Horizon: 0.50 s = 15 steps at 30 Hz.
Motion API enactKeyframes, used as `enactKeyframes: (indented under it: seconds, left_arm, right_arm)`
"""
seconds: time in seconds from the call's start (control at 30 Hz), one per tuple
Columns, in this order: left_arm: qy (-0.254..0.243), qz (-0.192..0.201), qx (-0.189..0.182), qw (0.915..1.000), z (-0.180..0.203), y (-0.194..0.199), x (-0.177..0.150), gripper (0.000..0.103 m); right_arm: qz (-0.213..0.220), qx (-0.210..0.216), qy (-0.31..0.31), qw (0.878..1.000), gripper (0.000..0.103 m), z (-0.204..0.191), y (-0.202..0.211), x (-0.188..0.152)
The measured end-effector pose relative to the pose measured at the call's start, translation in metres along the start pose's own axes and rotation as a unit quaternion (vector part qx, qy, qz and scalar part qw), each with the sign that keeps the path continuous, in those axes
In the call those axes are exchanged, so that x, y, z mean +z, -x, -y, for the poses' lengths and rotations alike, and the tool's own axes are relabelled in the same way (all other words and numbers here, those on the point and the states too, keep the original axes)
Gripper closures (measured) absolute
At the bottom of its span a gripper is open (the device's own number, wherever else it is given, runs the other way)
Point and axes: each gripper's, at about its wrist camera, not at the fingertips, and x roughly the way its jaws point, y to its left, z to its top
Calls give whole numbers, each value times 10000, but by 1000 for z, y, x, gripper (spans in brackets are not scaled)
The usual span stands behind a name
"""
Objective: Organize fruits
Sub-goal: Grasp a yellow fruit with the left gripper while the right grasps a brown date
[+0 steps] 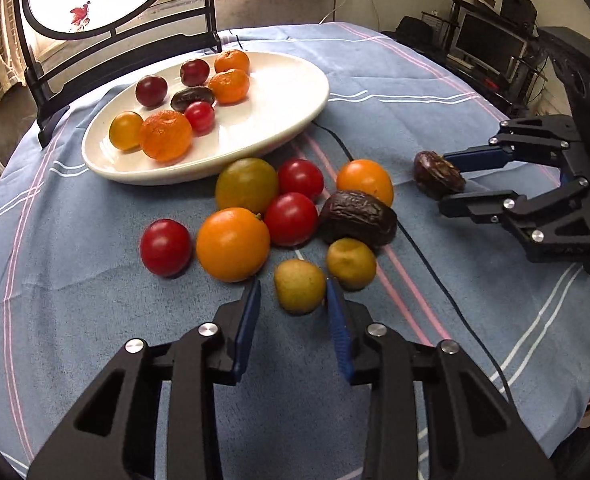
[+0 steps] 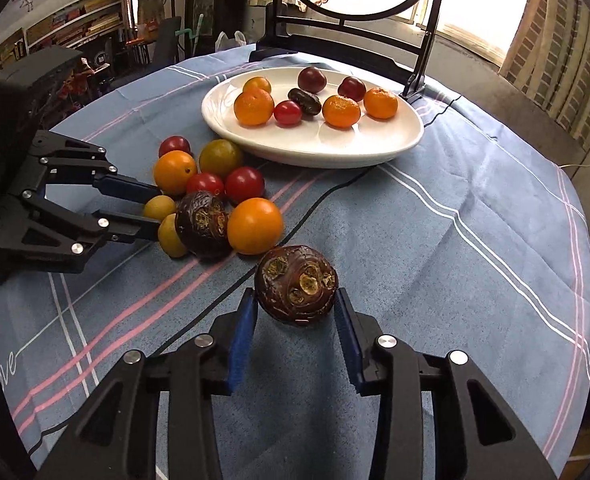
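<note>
My left gripper [image 1: 295, 300] is shut on a small yellow-green fruit [image 1: 299, 286] that rests on the blue cloth at the near edge of a loose pile. In the right wrist view this gripper [image 2: 157, 208] comes in from the left with the fruit [image 2: 159, 207] between its pads. My right gripper [image 2: 295, 308] is shut on a dark brown wrinkled fruit [image 2: 295, 284], apart from the pile; the left wrist view shows this gripper [image 1: 449, 178] at the right. The white plate [image 1: 295, 80] behind holds several fruits.
The pile has red, orange and olive round fruits, another dark brown fruit [image 1: 359, 218] and a second yellow-green one [image 1: 351, 264]. A black stand with a round screen [image 1: 115, 36] rises behind the plate. A thin black cable [image 1: 435, 272] crosses the striped cloth.
</note>
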Motion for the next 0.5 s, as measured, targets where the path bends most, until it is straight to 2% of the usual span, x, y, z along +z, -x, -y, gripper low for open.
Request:
enactKeyframes:
  seconds: [0.07,0.1,0.23,0.37,0.5]
  left_arm:
    - [44,-37,-39,10000,0,-3,3,72]
    - [27,-44,-74,10000,2,-4,4,77]
    - [-70,-32,-59,10000,6,2,2,77]
    - [-167,230,10,9996,5,25,-2,77]
    - [-89,669,269,9974,-9,53,13,77]
  right_arm:
    - [-13,2,-27,10000,63,1,0,-1]
    - [-10,-2,-42,10000,64,1,0,-2]
    - [85,-11,-116,9999,64,3,5,-1]
    - [217,36,-180,9996,64,3,16,1]
    - [486,43,-236,9985,64,4,31,12]
